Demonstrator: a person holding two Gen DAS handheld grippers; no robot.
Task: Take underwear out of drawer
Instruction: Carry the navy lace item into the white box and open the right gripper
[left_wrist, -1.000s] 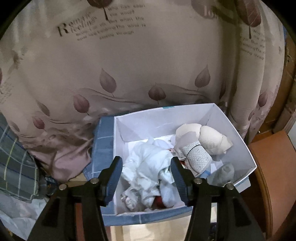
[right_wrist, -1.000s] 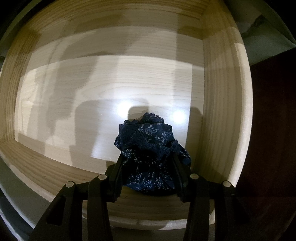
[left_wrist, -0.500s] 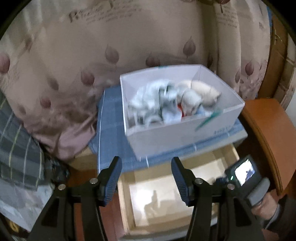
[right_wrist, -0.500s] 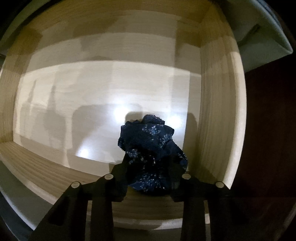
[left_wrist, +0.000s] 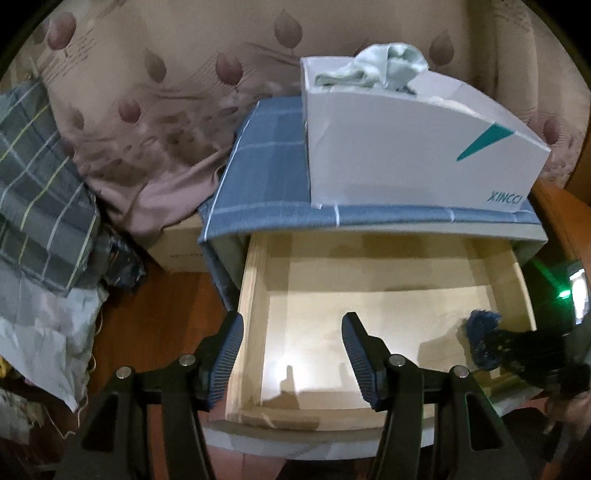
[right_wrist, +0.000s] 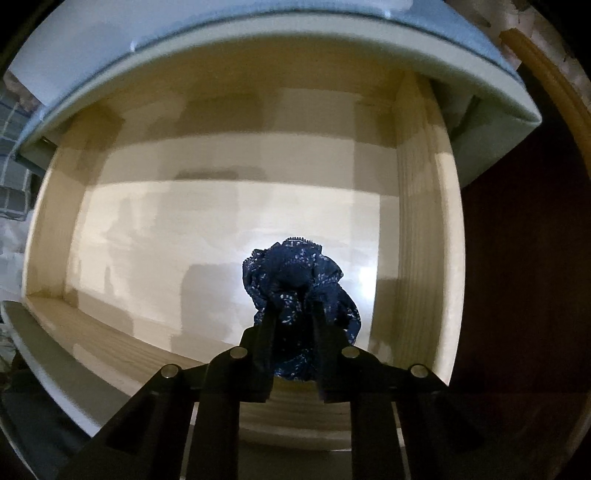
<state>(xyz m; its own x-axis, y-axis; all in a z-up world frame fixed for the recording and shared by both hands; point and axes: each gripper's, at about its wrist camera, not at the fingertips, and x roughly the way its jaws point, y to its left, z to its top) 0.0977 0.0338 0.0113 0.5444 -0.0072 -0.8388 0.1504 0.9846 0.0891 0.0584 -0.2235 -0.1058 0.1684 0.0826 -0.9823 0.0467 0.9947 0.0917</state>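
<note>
Dark blue patterned underwear (right_wrist: 295, 273) is bunched between the fingers of my right gripper (right_wrist: 293, 314), which is shut on it above the near right part of the open wooden drawer (right_wrist: 221, 229). In the left wrist view the same underwear (left_wrist: 484, 339) shows at the drawer's right side (left_wrist: 517, 280), held by the right gripper, which is dark and blurred there. My left gripper (left_wrist: 291, 339) is open and empty, above the drawer's front left corner. The rest of the drawer floor is bare.
A white cardboard box (left_wrist: 406, 147) with pale clothes in it stands on the blue checked cloth (left_wrist: 266, 166) over the cabinet top. A leaf-print curtain (left_wrist: 166, 92) hangs behind. Plaid bedding and bags (left_wrist: 40, 184) lie left, over a wooden floor (left_wrist: 159, 314).
My right gripper has closed tighter on the underwear and lifted back from the drawer. My left gripper has pulled back and down from over the white box to the drawer's front.
</note>
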